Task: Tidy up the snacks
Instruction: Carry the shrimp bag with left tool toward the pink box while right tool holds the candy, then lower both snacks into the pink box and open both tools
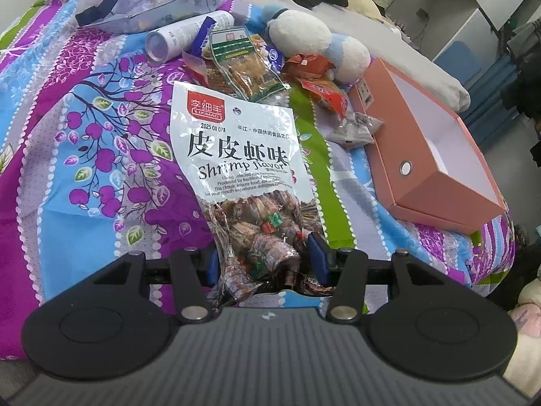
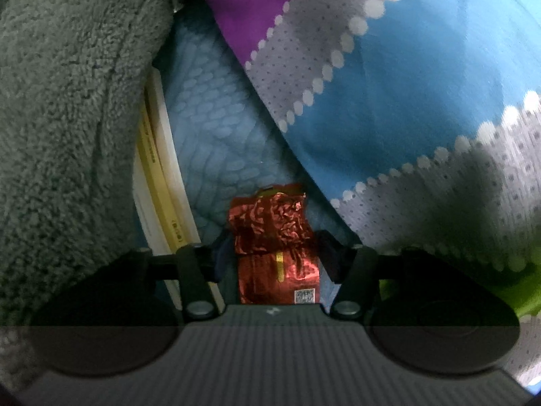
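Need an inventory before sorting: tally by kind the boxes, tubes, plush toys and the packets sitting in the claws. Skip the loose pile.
Pink box: 1
White tube: 1
Plush toy: 1
Packets in claws: 2 (shrimp-flavour packet in the left claw, red foil packet in the right claw)
Total: 5

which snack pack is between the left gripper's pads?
The big white shrimp flavor bag, its lower end between the left gripper pads. The green-labelled pack and the orange packs lie farther off, near the pink box.
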{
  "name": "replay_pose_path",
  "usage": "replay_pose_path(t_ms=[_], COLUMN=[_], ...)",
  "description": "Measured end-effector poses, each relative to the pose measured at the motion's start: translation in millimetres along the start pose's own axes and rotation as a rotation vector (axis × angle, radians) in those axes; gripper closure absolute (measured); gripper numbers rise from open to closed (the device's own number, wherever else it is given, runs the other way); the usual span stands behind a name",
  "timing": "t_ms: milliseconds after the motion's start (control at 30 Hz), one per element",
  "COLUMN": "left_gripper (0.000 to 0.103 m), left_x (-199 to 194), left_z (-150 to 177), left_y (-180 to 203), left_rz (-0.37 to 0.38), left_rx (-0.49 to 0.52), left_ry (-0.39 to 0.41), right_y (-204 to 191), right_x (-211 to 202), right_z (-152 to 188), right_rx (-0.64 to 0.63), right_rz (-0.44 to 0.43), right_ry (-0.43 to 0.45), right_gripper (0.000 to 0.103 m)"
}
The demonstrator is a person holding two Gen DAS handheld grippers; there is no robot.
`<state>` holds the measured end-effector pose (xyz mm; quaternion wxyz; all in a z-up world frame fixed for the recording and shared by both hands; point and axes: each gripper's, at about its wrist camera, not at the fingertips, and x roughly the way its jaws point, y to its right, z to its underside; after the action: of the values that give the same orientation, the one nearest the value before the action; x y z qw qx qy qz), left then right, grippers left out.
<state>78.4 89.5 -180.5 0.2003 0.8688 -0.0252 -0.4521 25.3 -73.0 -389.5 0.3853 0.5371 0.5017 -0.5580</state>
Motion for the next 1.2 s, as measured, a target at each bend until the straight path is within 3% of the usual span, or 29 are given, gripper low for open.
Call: replay_pose_path(t_ms=[367, 533, 933, 1200], left_gripper=[0.048, 0.048, 0.048, 0.047], left_x=[2.2, 2.0, 5.0, 10.6], left_z=[-2.0, -2.4, -5.7, -16.6], left_y=[18.0, 27.6, 49.7, 73.0], left_rz=[0.009, 0.019, 0.050, 0.070], left_rx=[0.043, 0.063, 0.113, 0.175], left_ry=[-0.004, -0.006, -0.005, -0.006], right_y=[8.2, 10.0, 18.5, 23.6], right_x=[-46.4, -82.6, -172.9, -228.9], right_z=[18.1, 31.9, 61.3, 93.7], right_rx=[0.071, 0.144, 0.343, 0.510], right_rz=[0.012, 0.000, 0.065, 0.186], right_ry=[0.089, 0.199, 0.451, 0.613], right_gripper=[0.047, 0.047, 0.047, 0.046])
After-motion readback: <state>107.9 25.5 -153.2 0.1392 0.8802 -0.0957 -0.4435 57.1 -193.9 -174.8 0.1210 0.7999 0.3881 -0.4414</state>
